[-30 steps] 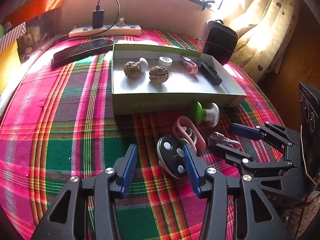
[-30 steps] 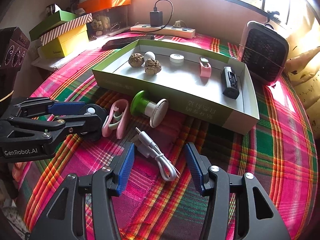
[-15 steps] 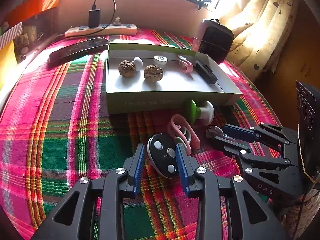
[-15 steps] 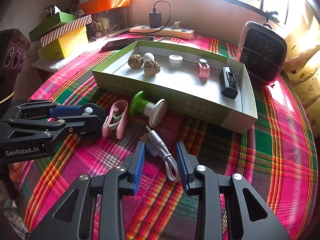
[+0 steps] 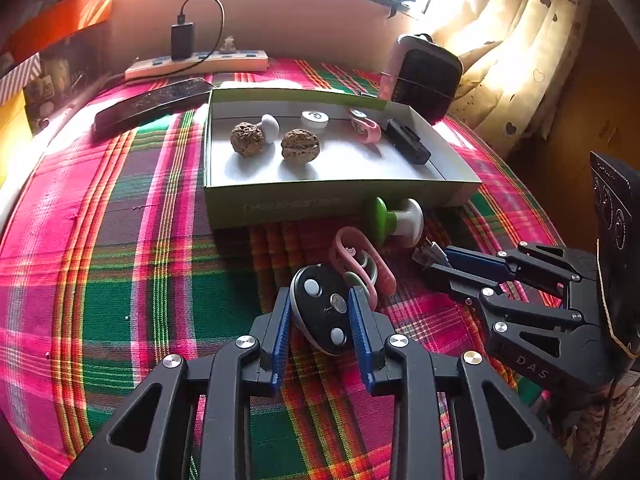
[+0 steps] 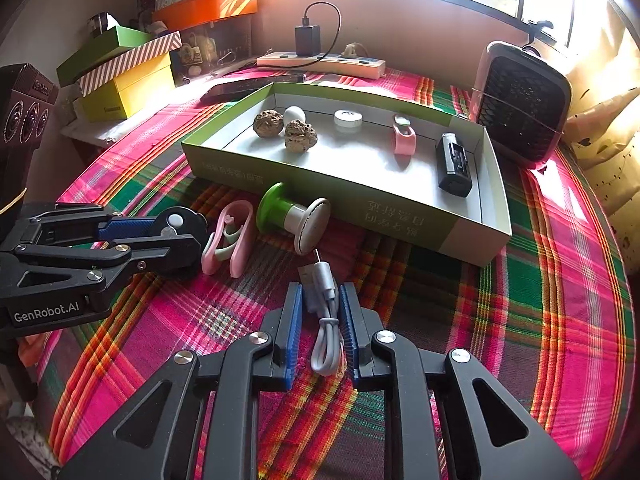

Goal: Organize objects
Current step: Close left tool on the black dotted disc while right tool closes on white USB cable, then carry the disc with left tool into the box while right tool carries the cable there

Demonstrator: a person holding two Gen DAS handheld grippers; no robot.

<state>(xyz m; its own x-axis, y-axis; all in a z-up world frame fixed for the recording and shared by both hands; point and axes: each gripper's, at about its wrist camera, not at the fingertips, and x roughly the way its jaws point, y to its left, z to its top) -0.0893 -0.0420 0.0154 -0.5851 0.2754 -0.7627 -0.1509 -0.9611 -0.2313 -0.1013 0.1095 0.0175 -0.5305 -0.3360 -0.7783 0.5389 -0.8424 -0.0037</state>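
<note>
From the left wrist view, the left gripper has just been closing, and its blue pads now clamp both sides of the black oval device, which lies on the plaid cloth in front of the near wall of the green box. Just beyond the device, touching it, lies the pink clip, and farther toward the box's near right corner the green-and-white stopper lies on its side. To the right, the right gripper is pressed together around a plug end of the grey cable.

From the right wrist view, the right gripper has also just been closing; its pads pinch the coiled grey cable, which lies on the cloth before the box's long near wall. The cable's plug pokes out past the fingertips toward the stopper. At the left, the left gripper grips the black device, with the pink clip just beside it.
</note>
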